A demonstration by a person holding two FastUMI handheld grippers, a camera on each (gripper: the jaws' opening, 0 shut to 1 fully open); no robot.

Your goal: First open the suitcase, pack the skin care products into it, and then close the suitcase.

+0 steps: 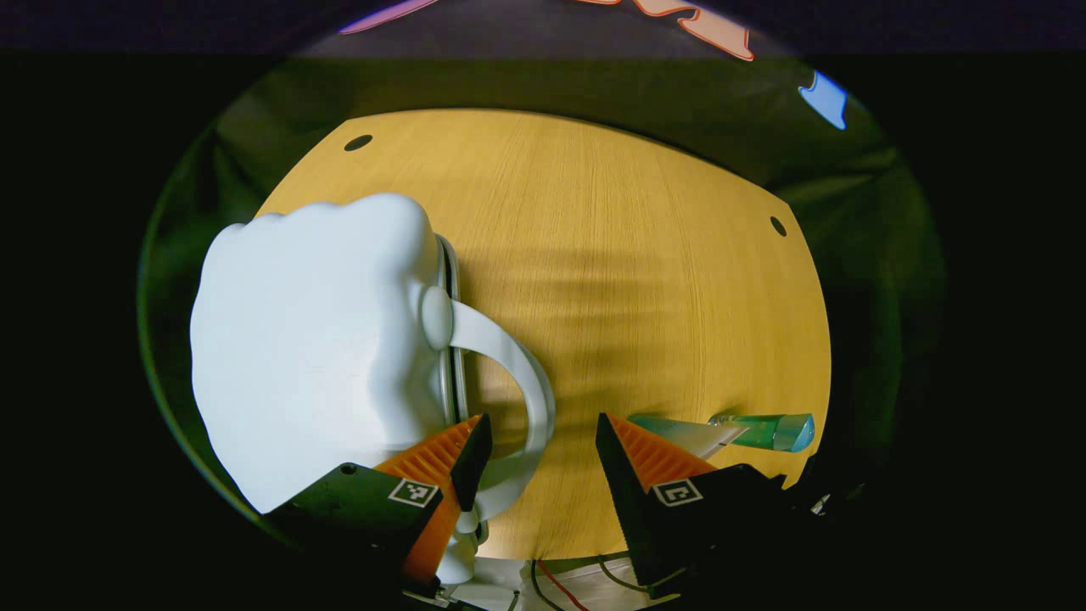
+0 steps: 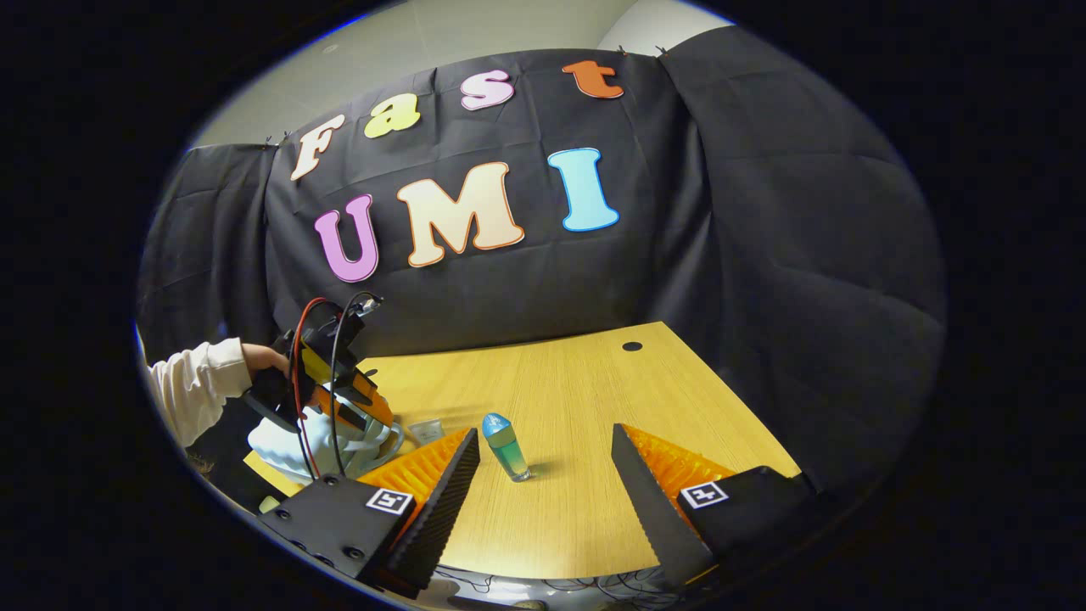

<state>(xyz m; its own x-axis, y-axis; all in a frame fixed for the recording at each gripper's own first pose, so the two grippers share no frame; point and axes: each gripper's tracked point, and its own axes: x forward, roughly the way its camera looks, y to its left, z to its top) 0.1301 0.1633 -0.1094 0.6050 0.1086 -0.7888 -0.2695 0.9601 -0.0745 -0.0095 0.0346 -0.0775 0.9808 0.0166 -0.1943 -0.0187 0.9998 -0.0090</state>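
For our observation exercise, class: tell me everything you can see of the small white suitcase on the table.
The suitcase is small, white and glossy, like hard plastic, with a softly lobed, cloud-like shell. A metallic seam runs along its edge, and a curved white handle arches out from a round boss. It looks closed and rests on the wooden table. The left gripper is over the handle with jaws open, one finger close against it. In the right gripper view it sits at the table's left, under that gripper.

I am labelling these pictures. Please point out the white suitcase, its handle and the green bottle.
white suitcase point(image 1: 305, 339): left gripper view, on its closed shell.
handle point(image 1: 522, 373): left gripper view, on the curved loop.
green bottle point(image 2: 507, 454): right gripper view, on its standing body.
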